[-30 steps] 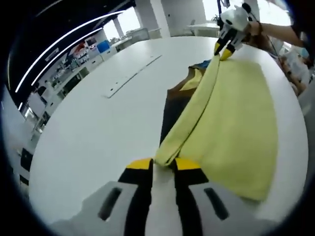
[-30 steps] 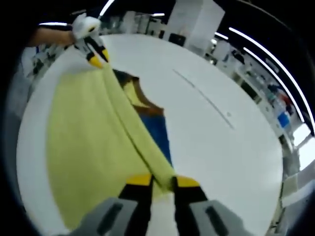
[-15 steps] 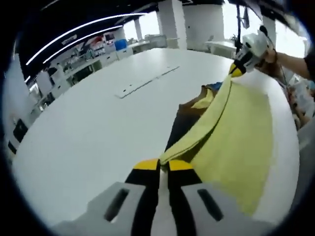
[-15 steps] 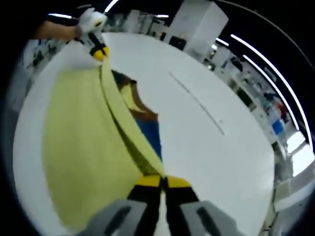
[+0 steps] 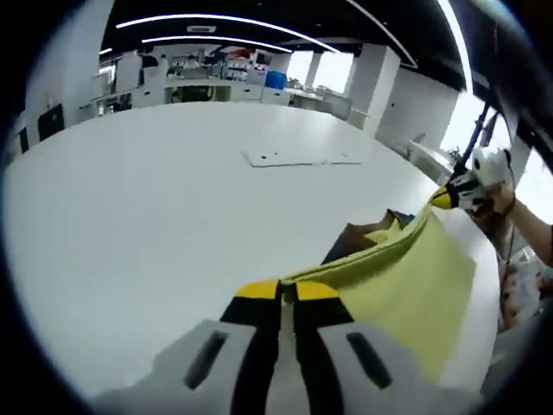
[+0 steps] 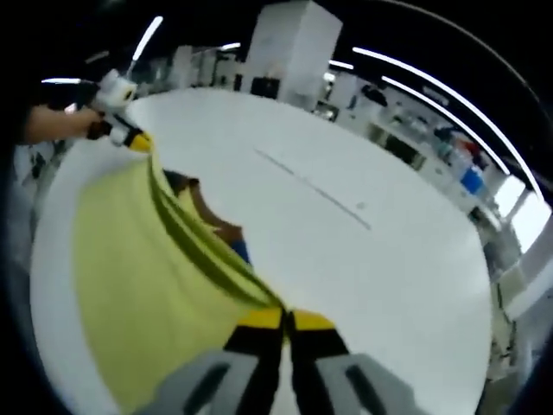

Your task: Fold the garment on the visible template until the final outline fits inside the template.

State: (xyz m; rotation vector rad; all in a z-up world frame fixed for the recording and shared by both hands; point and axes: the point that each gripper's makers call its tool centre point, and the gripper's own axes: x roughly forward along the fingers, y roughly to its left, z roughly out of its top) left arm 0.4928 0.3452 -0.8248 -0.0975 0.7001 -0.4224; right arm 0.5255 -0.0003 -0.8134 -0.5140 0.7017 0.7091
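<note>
Both grippers [image 5: 281,288] [image 6: 286,318] clamp the raised yellow garment [image 5: 406,285] edge.

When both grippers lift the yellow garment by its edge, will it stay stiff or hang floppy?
Probably floppy: the yellow garment sags in a curve between the left gripper and the right gripper, and the rest drapes down to the white table. It looks thin, so likely light.

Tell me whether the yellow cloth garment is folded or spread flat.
Neither: the yellow cloth garment hangs mid-fold, one edge lifted and stretched between the left gripper and right gripper.
</note>
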